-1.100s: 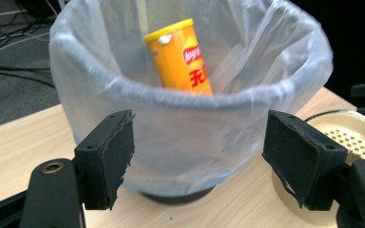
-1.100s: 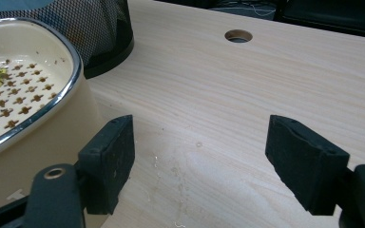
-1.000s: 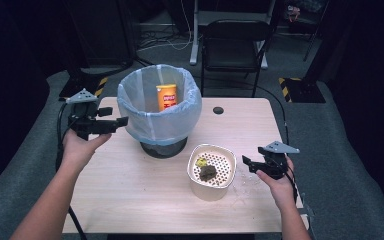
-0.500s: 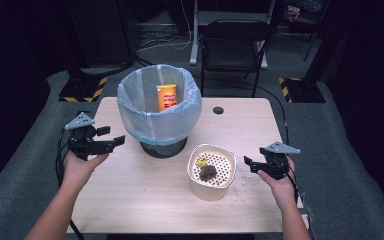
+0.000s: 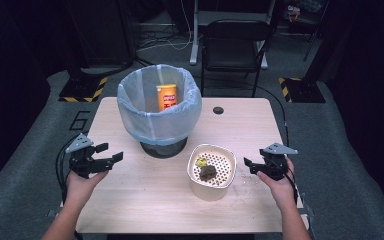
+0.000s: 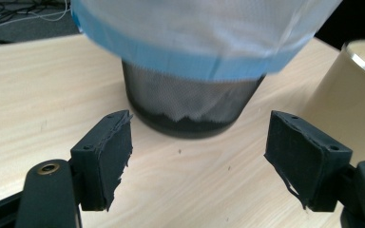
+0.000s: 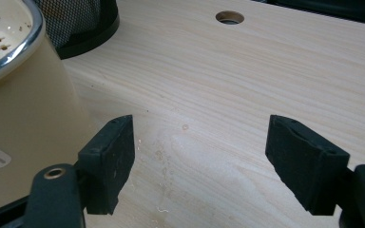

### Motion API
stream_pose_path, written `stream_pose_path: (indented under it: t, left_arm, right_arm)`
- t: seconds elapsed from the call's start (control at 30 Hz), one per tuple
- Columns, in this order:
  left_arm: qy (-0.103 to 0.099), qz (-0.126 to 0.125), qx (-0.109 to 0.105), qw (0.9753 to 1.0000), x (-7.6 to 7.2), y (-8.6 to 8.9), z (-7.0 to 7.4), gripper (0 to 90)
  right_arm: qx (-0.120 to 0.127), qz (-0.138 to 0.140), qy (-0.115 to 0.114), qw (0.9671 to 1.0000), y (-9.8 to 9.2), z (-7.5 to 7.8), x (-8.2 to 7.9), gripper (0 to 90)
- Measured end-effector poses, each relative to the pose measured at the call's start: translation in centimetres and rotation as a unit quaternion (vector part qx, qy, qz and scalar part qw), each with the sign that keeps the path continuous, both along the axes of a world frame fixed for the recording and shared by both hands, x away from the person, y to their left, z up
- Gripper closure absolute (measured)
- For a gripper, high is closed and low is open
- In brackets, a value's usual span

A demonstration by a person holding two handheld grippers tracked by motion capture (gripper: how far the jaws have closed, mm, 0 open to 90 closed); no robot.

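Observation:
A black mesh waste bin [image 5: 159, 107] with a white and blue liner stands at the table's back middle; an orange can [image 5: 166, 96] lies inside it. In front of it sits a cream container [image 5: 211, 172] with a perforated insert holding dark and yellow scraps [image 5: 206, 170]. My left gripper [image 5: 107, 156] is open at the table's left edge, its jaws facing the bin's base [image 6: 190, 107]. Right of the cream container, my right gripper [image 5: 250, 164] is open and empty; that container's wall [image 7: 24, 109] shows beside its left jaw.
The wooden table [image 5: 260, 130] has a round cable hole [image 5: 218, 110] at the back right. Small crumbs or drops [image 7: 164, 161] lie on the wood between the right gripper's jaws. A black chair [image 5: 235, 45] stands behind the table.
My left gripper has dropped from beside the bin's rim down and back toward the table's left front edge. The right gripper has barely moved.

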State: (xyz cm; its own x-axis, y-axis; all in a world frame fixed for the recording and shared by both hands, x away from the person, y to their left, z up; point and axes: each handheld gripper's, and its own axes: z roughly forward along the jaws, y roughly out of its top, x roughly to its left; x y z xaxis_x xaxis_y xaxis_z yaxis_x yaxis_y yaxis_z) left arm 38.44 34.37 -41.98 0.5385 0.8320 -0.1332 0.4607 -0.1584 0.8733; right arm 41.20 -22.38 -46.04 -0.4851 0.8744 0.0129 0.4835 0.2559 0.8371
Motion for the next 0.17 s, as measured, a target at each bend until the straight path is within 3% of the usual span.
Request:
stream_pose_path:
  t: [0.1, 0.17]
  left_arm:
    - [-0.005, 0.011, 0.004, 0.9999, -0.4, 0.2, -1.6, 21.1]
    - [-0.014, 0.023, 0.024, 0.9994, -0.7, 0.5, -2.9, 18.2]
  right_arm:
    - [-0.005, -0.003, 0.002, 1.0000, 0.0, -0.1, 0.0, 23.9]
    - [-0.007, -0.006, 0.003, 1.0000, -0.1, -0.3, 0.1, 23.7]
